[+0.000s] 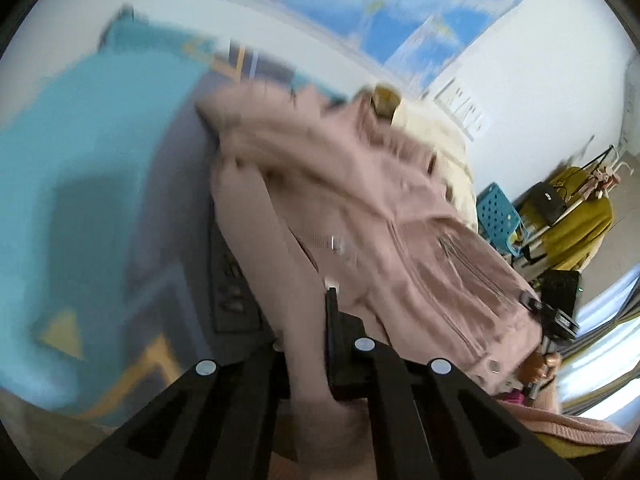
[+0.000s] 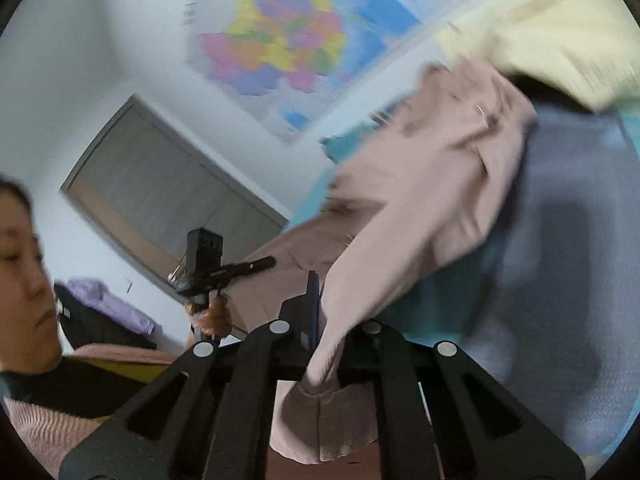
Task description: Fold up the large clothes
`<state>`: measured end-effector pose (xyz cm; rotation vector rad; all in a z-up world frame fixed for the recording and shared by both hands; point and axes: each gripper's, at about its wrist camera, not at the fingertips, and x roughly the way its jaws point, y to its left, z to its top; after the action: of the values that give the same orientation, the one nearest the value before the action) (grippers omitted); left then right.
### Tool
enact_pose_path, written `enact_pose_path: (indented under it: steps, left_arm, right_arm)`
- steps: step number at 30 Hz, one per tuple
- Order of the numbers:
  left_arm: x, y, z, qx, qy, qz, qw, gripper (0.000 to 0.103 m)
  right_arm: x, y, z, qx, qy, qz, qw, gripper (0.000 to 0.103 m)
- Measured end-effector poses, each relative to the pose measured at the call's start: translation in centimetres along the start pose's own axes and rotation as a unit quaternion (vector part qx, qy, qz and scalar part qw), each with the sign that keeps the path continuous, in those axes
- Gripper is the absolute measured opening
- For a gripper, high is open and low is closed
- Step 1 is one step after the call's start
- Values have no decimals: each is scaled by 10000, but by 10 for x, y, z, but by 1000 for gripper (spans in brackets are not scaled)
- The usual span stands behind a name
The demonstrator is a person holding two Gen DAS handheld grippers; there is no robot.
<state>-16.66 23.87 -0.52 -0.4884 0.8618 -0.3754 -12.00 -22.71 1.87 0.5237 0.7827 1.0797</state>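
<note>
Ahead of both sets of jaws you face a white wall carrying a large coloured map, blurred in both views. Below and beyond your jaws lies a teal and grey surface, also blurred.

The pink jacket is the task item. It hangs stretched between your two grippers, lifted off the surface, with its zip and pockets facing the left wrist camera. Behind it, further from your left jaws, lies a cream garment; in the right wrist view the same cream fabric sits above and beyond the jacket.

Your left gripper has its jaws pressed together on a fold of the pink jacket. The cloth runs down between the fingers toward the camera and bunches below them. In the right wrist view this gripper appears to the left of your right jaws, its dark fingers closed on the jacket's far edge.

Your right gripper likewise pinches the pink jacket. The fabric passes between the closed fingers and hangs in a bunch beneath them. In the left wrist view it appears at the jacket's lower right edge, gripping the hem.

To the right of your left jaws, well apart, stand a blue perforated basket and a yellow draped item.
</note>
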Motion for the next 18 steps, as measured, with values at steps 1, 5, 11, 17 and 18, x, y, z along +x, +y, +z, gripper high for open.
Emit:
enact_pose_path:
  steps: [1, 5, 11, 17, 18]
  left_arm:
    - [-8, -2, 2, 101, -79, 49, 9999, 1]
    - [3, 10, -5, 150, 265, 139, 9994, 2]
    - [42, 36, -30, -109, 921, 246, 9954, 8]
    - [47, 23, -34, 284, 1030, -90, 9942, 49]
    - [48, 21, -35, 363, 1024, -50, 9941, 49]
  right_arm:
    - [0, 6, 1, -102, 25, 11, 9999, 6]
    - [10, -16, -8, 249, 388, -209, 9987, 7]
    - [28, -51, -34, 746, 825, -480, 9926, 13]
    - [34, -66, -49, 862, 1167, -708, 9869, 47]
    - [36, -68, -50, 913, 1188, -674, 9864, 46]
